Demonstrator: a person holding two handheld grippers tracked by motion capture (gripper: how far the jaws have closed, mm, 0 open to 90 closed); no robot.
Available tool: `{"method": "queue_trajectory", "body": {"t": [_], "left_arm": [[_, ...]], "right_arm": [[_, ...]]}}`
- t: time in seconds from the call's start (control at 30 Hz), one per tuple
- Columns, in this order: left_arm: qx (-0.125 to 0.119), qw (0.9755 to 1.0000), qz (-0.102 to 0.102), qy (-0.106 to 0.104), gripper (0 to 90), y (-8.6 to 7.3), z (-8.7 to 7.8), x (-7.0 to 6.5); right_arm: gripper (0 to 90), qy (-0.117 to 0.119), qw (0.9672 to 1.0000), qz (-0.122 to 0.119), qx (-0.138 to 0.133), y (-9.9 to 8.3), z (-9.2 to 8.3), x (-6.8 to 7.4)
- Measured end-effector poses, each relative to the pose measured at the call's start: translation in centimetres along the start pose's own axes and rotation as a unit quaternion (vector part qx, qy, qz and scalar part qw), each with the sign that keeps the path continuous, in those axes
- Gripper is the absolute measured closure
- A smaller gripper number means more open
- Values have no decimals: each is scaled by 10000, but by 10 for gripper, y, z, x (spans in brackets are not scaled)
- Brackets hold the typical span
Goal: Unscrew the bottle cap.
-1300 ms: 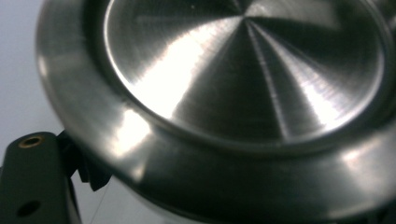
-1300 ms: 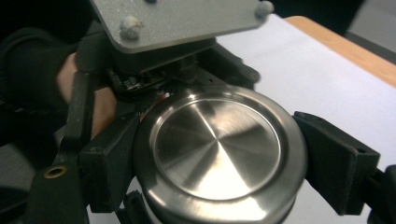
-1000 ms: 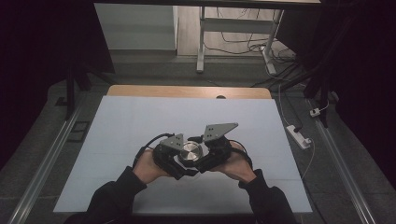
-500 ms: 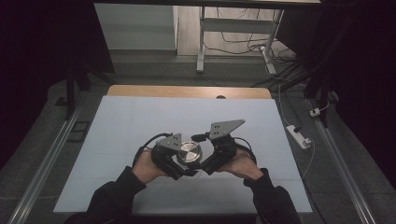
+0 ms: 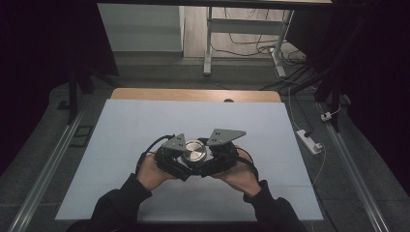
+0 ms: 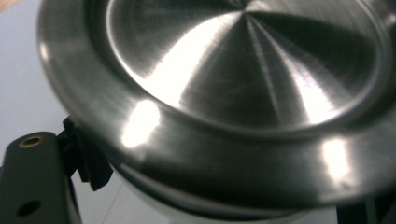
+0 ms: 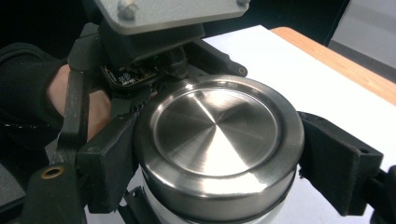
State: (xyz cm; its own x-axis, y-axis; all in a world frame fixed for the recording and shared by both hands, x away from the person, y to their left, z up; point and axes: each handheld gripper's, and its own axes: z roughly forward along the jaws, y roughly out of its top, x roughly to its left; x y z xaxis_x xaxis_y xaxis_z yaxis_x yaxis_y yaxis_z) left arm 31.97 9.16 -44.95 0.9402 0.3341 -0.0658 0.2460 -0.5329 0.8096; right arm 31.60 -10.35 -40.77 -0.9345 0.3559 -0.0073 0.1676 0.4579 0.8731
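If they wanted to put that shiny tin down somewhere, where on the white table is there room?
Nearly everywhere. The white table is bare from the tin to its wooden far edge, and out to both side edges. The one crowded spot is near the front edge, where the left tongs and right tongs close around the steel tin from either side.

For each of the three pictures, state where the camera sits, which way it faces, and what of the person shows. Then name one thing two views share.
High view: above the person's side, facing forward and down on the table; both forearms, left tongs and right tongs show.
Left gripper view: on the left tongs, close under the steel lid; one black jaw shows.
Right gripper view: on the right tongs, facing the left hand; its jaws flank the lid.
Shared: the lid.
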Motion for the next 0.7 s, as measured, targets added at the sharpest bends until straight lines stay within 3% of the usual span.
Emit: {"method": "queue_trajectory", "body": {"t": [0.27, 0.37, 0.43, 0.5, 0.57, 0.67, 0.7], "left_arm": [[29, 9981, 307, -534, 154, 1, -1, -4], [-4, 9959, 426, -803, 154, 1, -2, -4], [-13, 9930, 564, -1035, 154, 1, -3, -4], [-38, 9895, 710, -1261, 154, 1, -3, -6], [-36, 9841, 942, -1504, 154, 1, -3, -9], [-61, 9765, 1180, -1805, 154, 2, -1, -17], [-75, 9761, 1214, -1800, 154, 2, 0, -18]], "right_arm": [[182, 534, 9984, -184, 77, 1, -4, -1], [183, 837, 9963, -208, 35, 1, -6, -3], [184, 1083, 9937, -279, 20, 0, -8, -5], [184, 1385, 9898, -339, -2, 0, -9, -5], [184, 1729, 9839, -441, -21, -1, -10, -6], [182, 2297, 9710, -661, -45, -3, -13, -6], [181, 2445, 9672, -683, -42, -4, -14, -6]]}}
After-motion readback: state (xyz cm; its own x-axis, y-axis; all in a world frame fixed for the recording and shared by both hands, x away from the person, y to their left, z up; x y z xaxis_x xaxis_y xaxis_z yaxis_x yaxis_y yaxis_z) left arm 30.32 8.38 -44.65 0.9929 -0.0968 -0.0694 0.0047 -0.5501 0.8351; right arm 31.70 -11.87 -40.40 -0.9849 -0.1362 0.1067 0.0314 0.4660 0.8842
